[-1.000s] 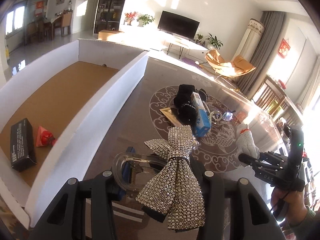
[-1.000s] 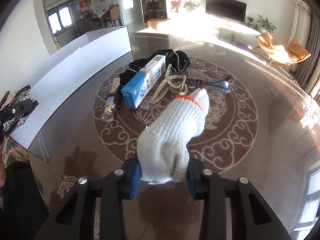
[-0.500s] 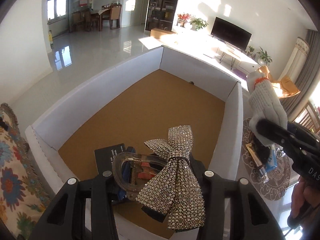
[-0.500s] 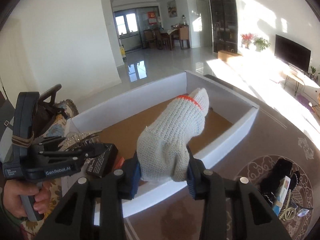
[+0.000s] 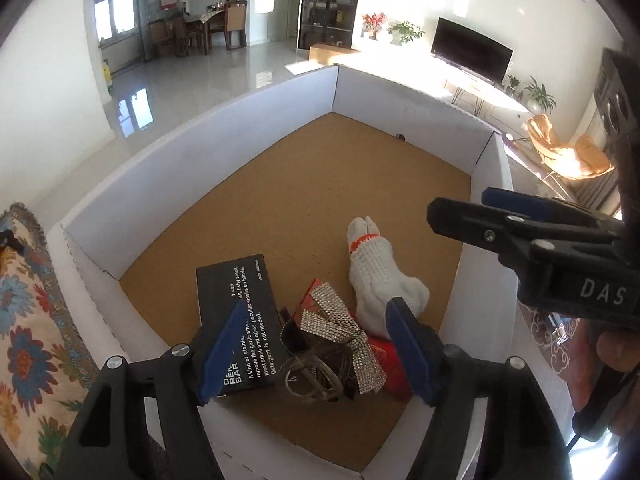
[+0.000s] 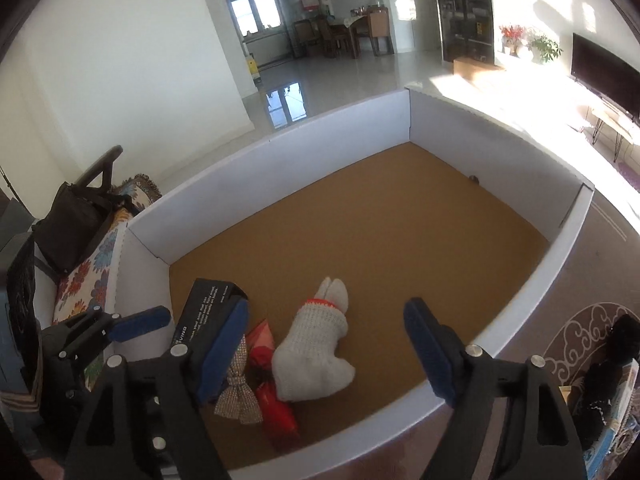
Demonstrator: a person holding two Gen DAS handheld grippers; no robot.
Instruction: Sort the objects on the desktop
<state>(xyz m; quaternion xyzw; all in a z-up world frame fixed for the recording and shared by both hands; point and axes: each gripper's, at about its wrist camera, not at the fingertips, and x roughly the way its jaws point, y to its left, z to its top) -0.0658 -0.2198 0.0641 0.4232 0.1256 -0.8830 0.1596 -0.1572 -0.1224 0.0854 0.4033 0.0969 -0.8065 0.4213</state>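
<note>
Drop step done: both tools, left [image 5: 316,344] and right [image 6: 324,352], just spread, empty; glove [image 6: 316,348], bow [image 5: 340,336] in box [image 5: 240,128]. Next: fetch remaining surface items.

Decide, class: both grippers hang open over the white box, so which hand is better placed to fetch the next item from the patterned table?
Probably the right. The right gripper hangs by the box wall nearest the table, where the blue carton shows. The left gripper sits over the sequin bow, farther off.
</note>
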